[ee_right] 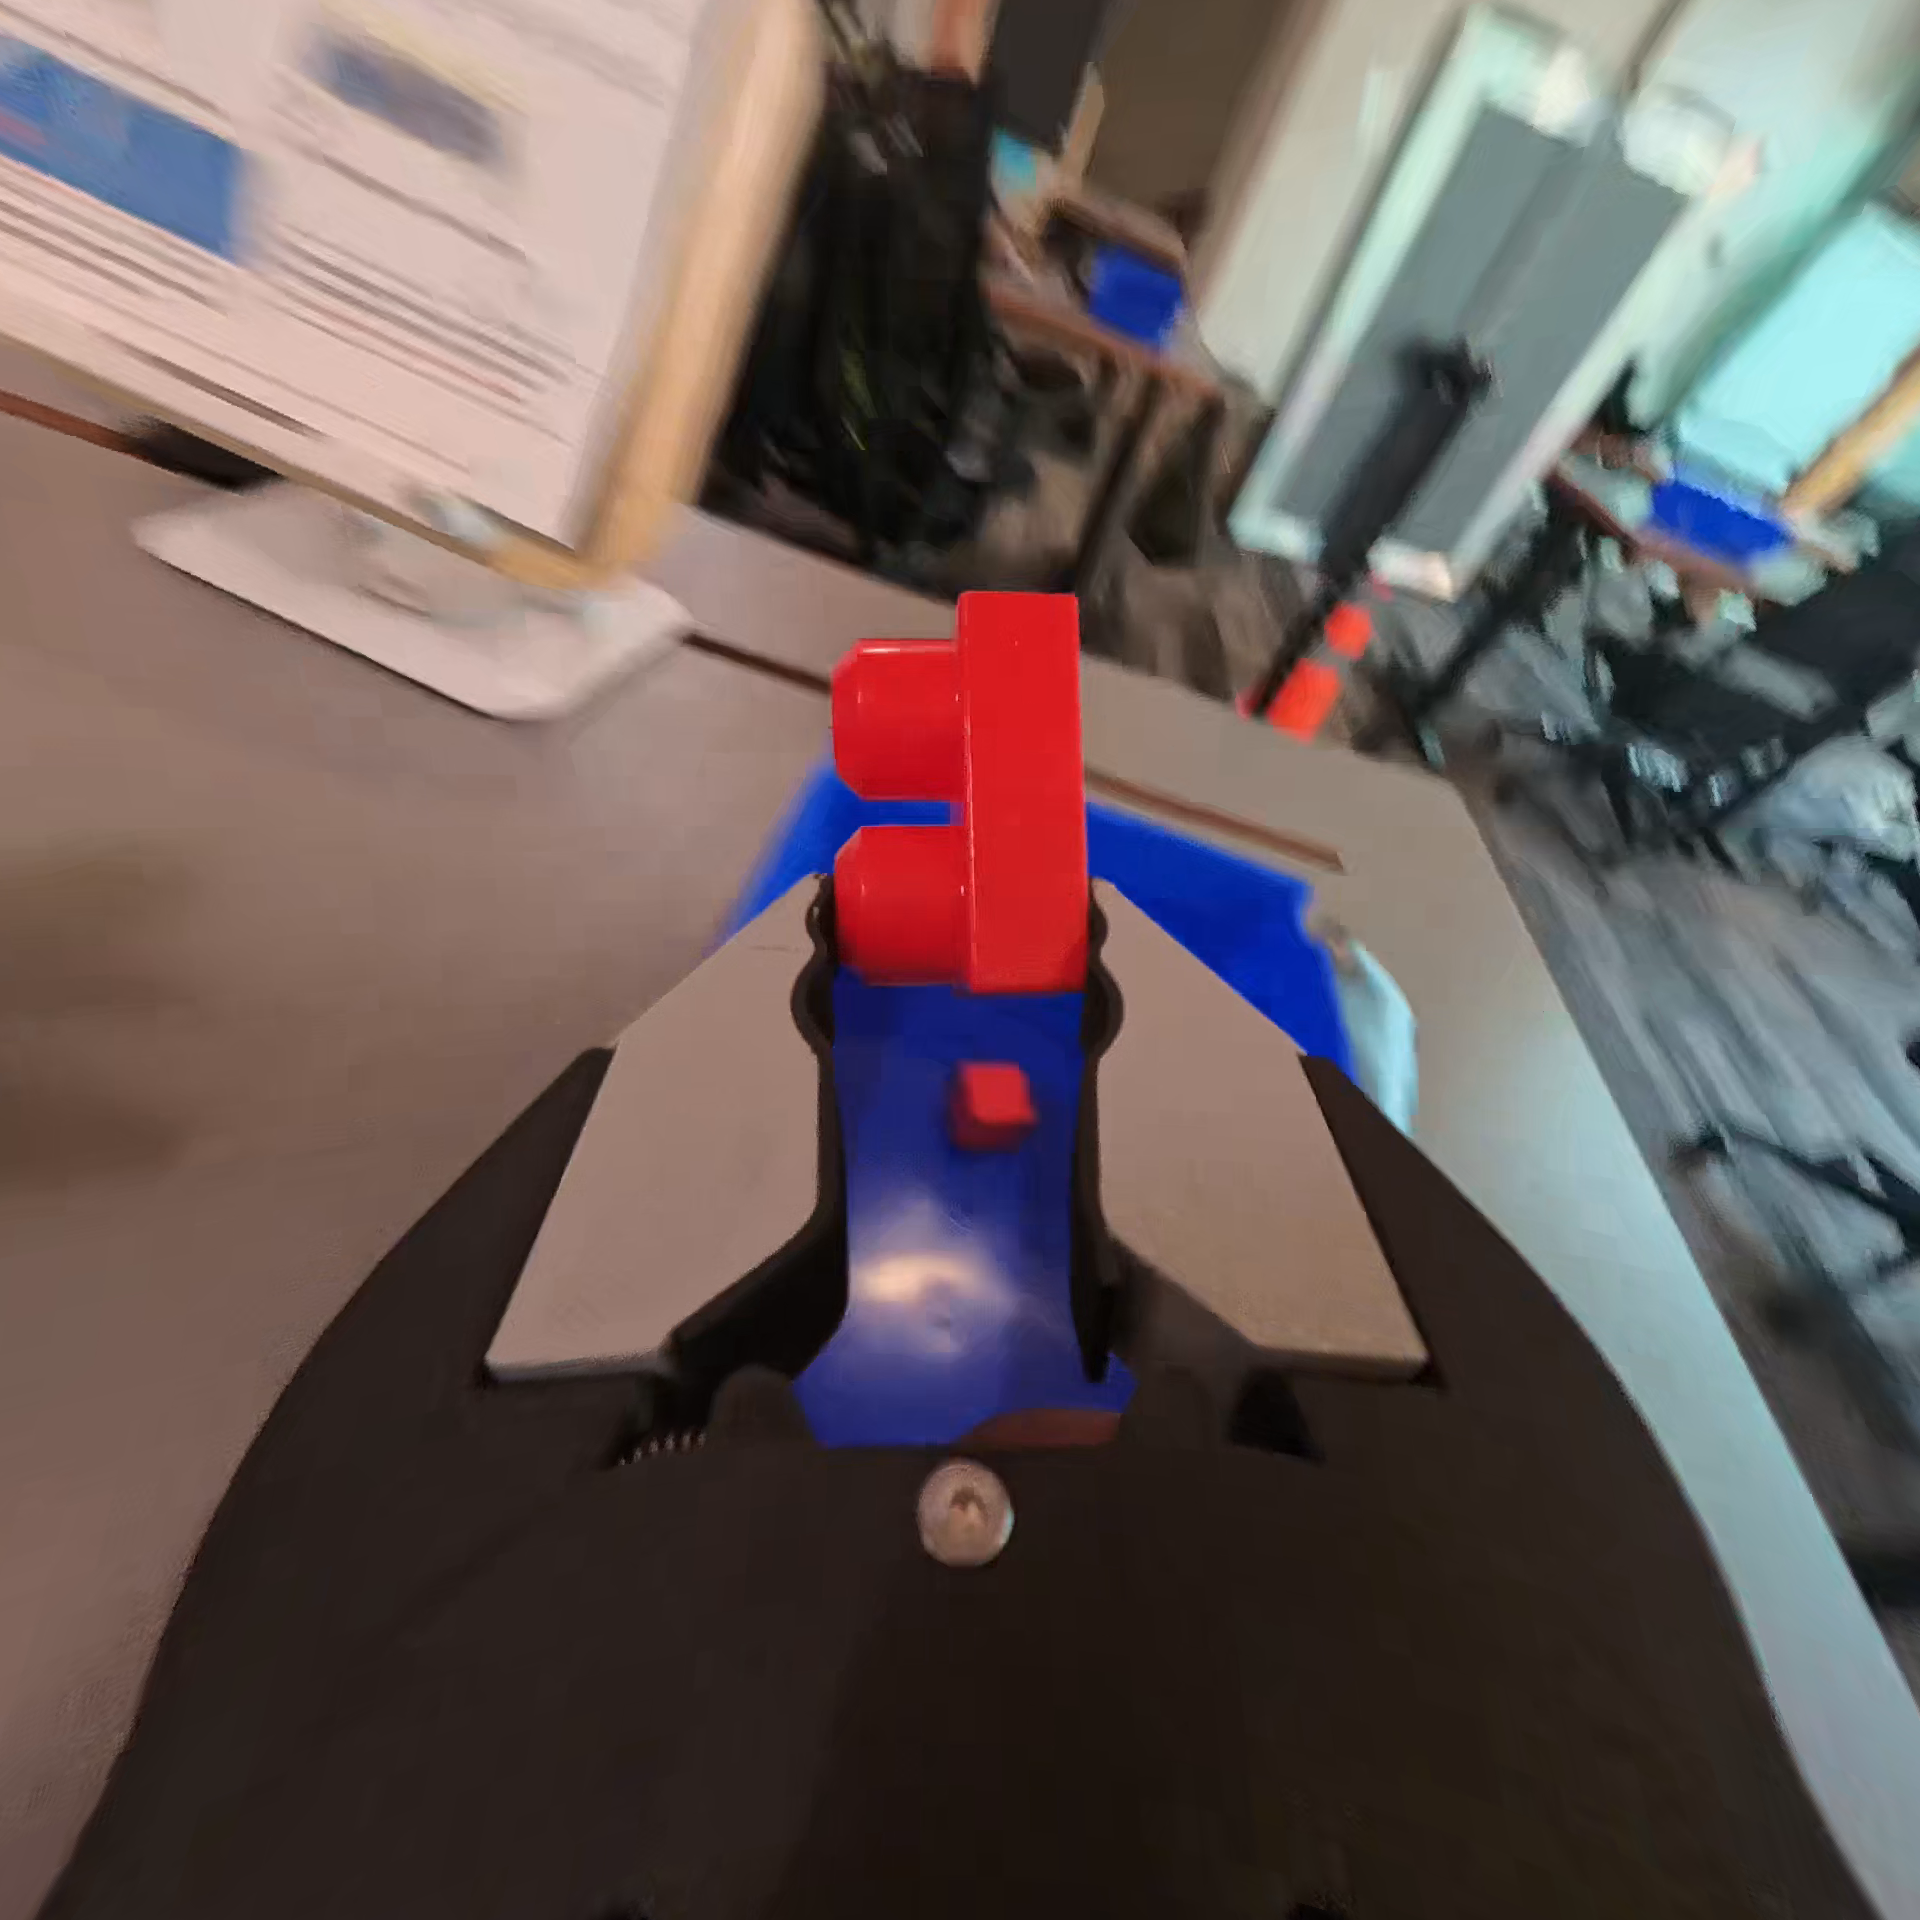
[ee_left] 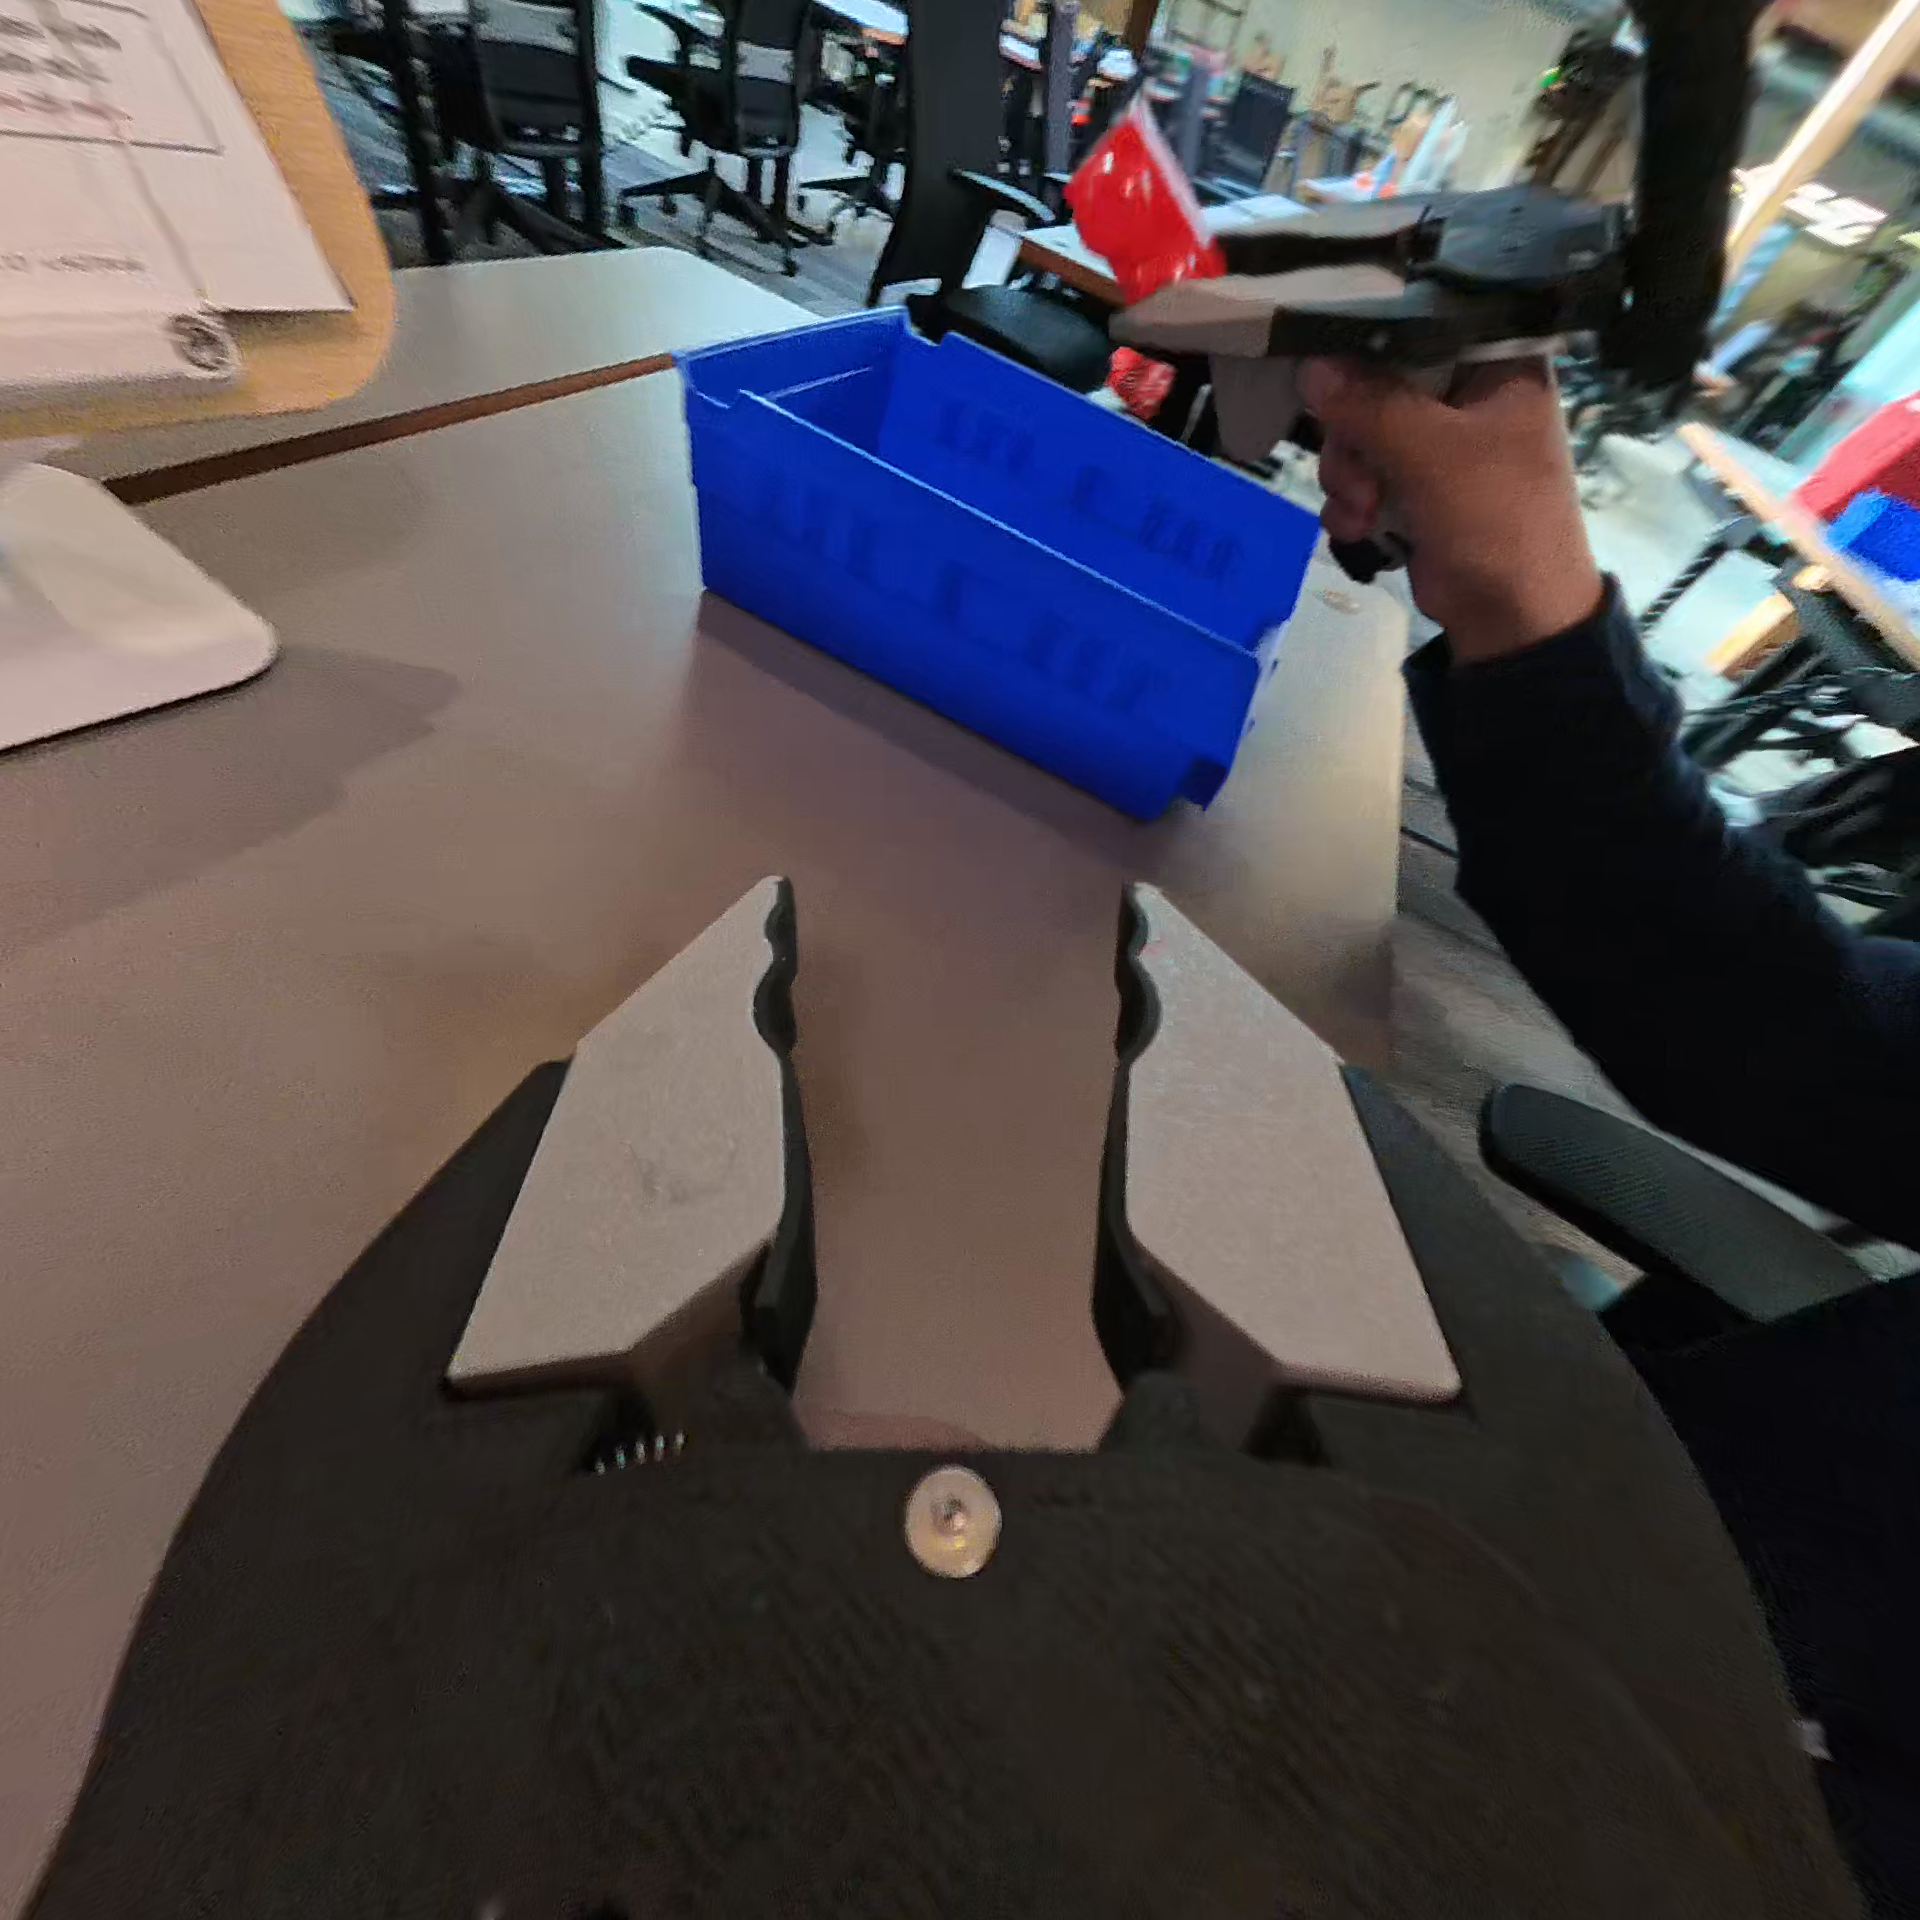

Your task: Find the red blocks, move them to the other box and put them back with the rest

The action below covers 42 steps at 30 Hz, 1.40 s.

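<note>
Above the blue box [ee_right: 1226, 925], the right tongs [ee_right: 956, 935] carry a red block [ee_right: 977, 800], two studs facing left, its lower end pinched between the two fingertips and the rest standing proud beyond them. The pads look pressed to both sides of it: left pad on the lower stud, right pad on the flat back. Down through the gap between the fingers, a second, smaller red block [ee_right: 992, 1112] lies on the box floor. Judged step: a carry of one red block over a box, either fresh from picking or about to be dropped; the pictures do not settle which. Only one box shows, so where the rest of the blocks lie cannot be told. Next move calls for a steady hold, clearing the box wall, then a release low enough that the block does not bounce out. The left tongs [ee_left: 956, 914] hang over bare table [ee_left: 416, 831], well short of the box, fingers wide apart, nothing between them and touching nothing. Background blurred in the right view.
</note>
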Available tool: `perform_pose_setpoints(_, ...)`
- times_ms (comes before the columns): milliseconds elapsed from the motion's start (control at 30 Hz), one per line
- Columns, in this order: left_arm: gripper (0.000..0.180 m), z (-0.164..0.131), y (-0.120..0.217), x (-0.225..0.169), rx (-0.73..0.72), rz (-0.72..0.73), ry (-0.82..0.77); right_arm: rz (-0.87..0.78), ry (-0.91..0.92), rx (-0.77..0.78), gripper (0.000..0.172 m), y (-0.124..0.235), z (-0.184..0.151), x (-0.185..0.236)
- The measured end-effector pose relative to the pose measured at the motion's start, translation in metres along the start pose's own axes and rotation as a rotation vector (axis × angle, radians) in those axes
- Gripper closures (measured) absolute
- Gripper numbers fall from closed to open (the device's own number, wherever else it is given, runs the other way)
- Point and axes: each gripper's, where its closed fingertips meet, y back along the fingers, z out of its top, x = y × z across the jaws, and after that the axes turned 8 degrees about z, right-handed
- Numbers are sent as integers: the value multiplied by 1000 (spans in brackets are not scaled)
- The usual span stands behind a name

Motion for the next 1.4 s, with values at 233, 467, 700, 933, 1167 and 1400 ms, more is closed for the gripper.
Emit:
perform_pose_setpoints(233,122,31,135,108,-4,500,-138,76,-101,686,127,-53,-156,-40)
perform_pose_setpoints(467,115,-37,246,300,440,966,11,49,-69,417,114,-45,-91,-27)
perform_pose_setpoints(700,130,-90,246,368,740,1040,66,205,-2,301,115,-35,-55,33)
perform_pose_setpoints(933,138,-114,246,368,1012,959,111,274,58,259,116,-18,-44,58)
perform_pose_setpoints(1167,146,-121,245,373,1086,960,7,330,57,198,120,-3,-41,73)
perform_pose_setpoints(1400,147,-59,242,353,773,931,-88,448,51,150,121,12,-36,104)
